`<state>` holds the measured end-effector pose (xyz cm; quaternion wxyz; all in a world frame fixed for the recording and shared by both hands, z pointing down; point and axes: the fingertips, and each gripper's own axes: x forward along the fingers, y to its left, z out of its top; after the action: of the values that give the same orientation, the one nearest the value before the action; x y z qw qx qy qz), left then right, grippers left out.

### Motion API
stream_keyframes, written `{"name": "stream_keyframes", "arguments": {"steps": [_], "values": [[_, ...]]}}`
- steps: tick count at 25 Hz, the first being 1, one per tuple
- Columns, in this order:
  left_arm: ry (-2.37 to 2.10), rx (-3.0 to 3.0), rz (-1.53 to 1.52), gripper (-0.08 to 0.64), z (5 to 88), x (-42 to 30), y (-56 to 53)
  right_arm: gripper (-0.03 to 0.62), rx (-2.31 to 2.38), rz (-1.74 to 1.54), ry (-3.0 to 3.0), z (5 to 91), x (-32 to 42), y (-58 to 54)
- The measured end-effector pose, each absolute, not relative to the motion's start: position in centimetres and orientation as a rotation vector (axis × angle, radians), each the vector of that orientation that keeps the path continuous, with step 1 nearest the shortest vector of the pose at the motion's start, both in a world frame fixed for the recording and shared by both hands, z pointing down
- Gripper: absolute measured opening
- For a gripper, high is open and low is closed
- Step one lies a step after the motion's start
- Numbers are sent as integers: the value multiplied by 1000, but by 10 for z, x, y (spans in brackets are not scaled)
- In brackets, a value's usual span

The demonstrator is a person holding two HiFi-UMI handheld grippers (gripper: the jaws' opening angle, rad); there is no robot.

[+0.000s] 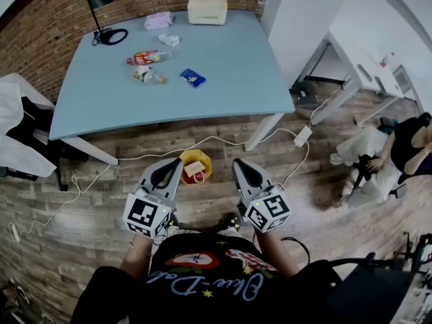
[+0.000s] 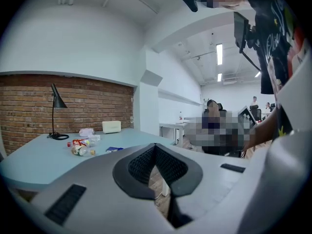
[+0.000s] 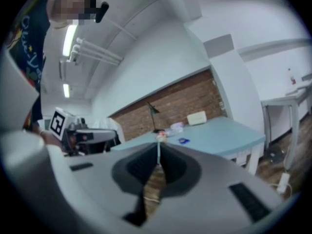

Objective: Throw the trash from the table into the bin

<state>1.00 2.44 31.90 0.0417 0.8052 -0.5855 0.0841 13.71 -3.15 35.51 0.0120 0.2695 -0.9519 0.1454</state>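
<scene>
Trash lies on the light blue table [image 1: 223,66]: a red-labelled bottle [image 1: 145,57], a crushed clear bottle [image 1: 147,75], a blue packet [image 1: 192,78], a white crumpled piece [image 1: 169,39] and a pale pink packet [image 1: 158,20]. The same litter [image 2: 83,145] shows far off in the left gripper view. A yellow bin [image 1: 183,159] stands on the wood floor in front of the table, with scraps inside. My left gripper [image 1: 175,163] [image 2: 155,145] is just left of the bin, shut and empty. On the bin's right, my right gripper [image 1: 238,163] [image 3: 158,145] is shut on nothing.
A black desk lamp [image 1: 101,9] and a beige box [image 1: 207,11] stand at the table's far edge. A white cable with an adapter [image 1: 302,137] runs across the floor. A chair with clothes [image 1: 20,133] is at left; a seated person [image 1: 398,150] and a white desk [image 1: 364,73] at right.
</scene>
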Motion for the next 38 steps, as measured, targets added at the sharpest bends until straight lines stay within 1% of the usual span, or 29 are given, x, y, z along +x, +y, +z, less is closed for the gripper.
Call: {"name": "stream_keyframes", "arguments": {"steps": [4,7,9,13,16,23,28,38], "values": [[-1808,2483,304,8,322,44,15,12,836,443,-2955,362,171,-44],[-1827,2453,267,8,323,69,5,12,821,396,-2907,370,199,-55],[-1866,2432,244,8,320,82,-2,12,798,440,-2924,372,217,-63],[-1949,2392,195,8,313,98,-12,12,746,439,-2952,369,241,-80],[-2013,2349,200,8,308,98,-10,12,698,425,-2946,367,243,-87],[-2115,2263,187,8,306,66,-2,12,589,391,-2963,364,204,-98],[-2134,2238,133,8,306,22,-21,12,553,370,-2971,357,159,-112],[-2075,2345,176,8,294,-75,-84,12,620,366,-2939,351,60,-159]]}}
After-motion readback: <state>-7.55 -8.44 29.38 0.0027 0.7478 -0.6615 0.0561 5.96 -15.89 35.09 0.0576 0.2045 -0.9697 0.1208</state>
